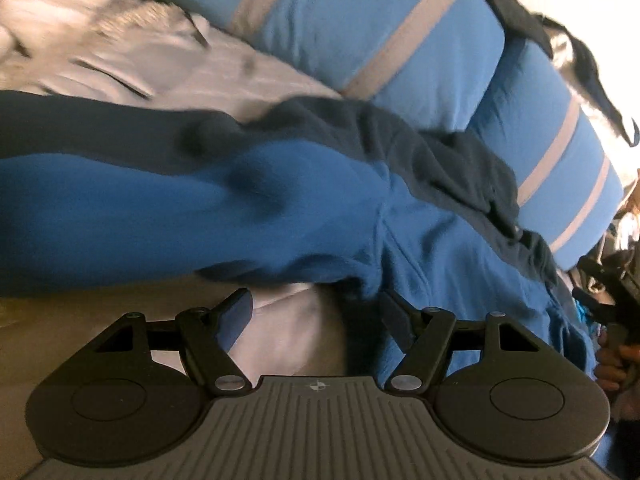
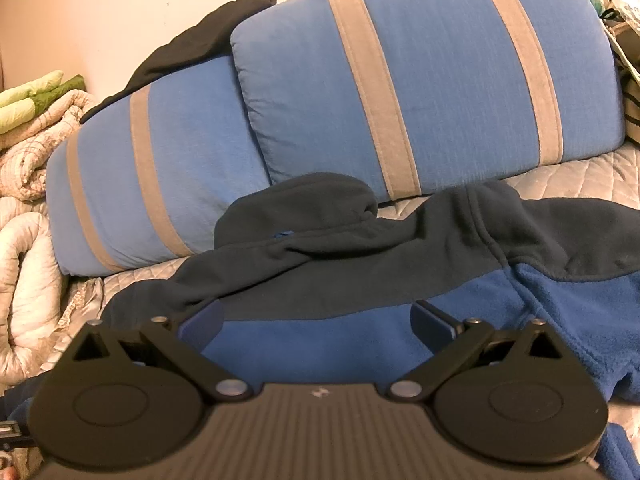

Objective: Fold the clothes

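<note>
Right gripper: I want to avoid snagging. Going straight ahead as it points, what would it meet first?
Probably the blue and navy fleece jacket, lying directly beyond the open right gripper; depth is unclear.

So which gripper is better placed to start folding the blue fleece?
Probably the right gripper: its open fingers sit squarely over the fleece body. The left gripper hovers over pale bedding at the fleece's edge.

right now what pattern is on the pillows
Blue with grey stripes, clearest on the pillows in the right wrist view.
</note>
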`<state>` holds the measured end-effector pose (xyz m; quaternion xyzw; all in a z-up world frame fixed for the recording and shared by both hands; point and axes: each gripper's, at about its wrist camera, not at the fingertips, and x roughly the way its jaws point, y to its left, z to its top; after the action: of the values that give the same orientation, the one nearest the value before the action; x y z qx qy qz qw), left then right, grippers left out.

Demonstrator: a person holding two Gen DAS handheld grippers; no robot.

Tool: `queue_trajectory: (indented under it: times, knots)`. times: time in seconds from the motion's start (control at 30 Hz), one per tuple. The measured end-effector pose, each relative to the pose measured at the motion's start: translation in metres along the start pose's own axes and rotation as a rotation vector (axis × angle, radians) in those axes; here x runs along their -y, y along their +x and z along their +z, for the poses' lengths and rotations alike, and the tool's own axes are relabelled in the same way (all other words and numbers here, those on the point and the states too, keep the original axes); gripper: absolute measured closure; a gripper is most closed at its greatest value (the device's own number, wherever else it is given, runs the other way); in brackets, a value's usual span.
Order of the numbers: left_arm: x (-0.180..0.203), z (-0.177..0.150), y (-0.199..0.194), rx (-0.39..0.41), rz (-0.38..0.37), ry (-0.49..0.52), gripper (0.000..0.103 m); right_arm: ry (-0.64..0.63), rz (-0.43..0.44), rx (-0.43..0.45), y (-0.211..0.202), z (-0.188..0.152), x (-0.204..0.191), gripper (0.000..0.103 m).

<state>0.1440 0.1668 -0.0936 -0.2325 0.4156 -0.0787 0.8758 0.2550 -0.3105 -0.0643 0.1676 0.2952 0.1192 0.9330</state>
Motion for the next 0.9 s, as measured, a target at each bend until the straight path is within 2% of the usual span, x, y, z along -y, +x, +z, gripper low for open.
queue_trajectory:
  times: [0.07,0.1,0.17,0.37,0.5,0.57,0.73,0.83,0.9]
  knots:
    - [0.005,0.002,0.012,-0.032,-0.058,-0.013,0.058,0.002,0.002,-0.001,0.000,0.000,0.000,0.000]
    - [0.007,0.002,0.017,-0.058,-0.097,-0.023,0.084,0.004,0.003,-0.002,0.001,0.000,0.001,0.000]
    - [0.019,0.003,0.020,-0.081,-0.124,-0.005,0.084,0.010,0.007,-0.006,0.001,0.000,0.002,0.000]
    - [0.067,0.006,-0.006,-0.039,-0.131,0.169,0.085,0.024,0.018,-0.015,0.003,0.001,0.003,0.000]
    - [0.084,0.010,-0.013,-0.057,-0.068,0.277,0.083,0.021,0.021,-0.022,0.004,0.001,0.003,0.000]
    - [0.088,0.012,-0.012,-0.078,-0.019,0.307,0.077,0.018,0.017,-0.022,0.004,0.001,0.003,0.000]
    - [0.089,0.020,-0.031,-0.051,0.045,0.319,0.052,0.034,0.014,-0.018,0.002,0.001,0.005,0.000]
    - [0.093,0.028,-0.048,0.016,0.063,0.326,0.041,0.025,0.005,0.006,-0.001,0.003,0.005,0.000]
    - [0.098,0.035,-0.059,0.071,0.068,0.333,0.039,0.008,-0.010,0.049,-0.008,0.005,0.003,0.000]
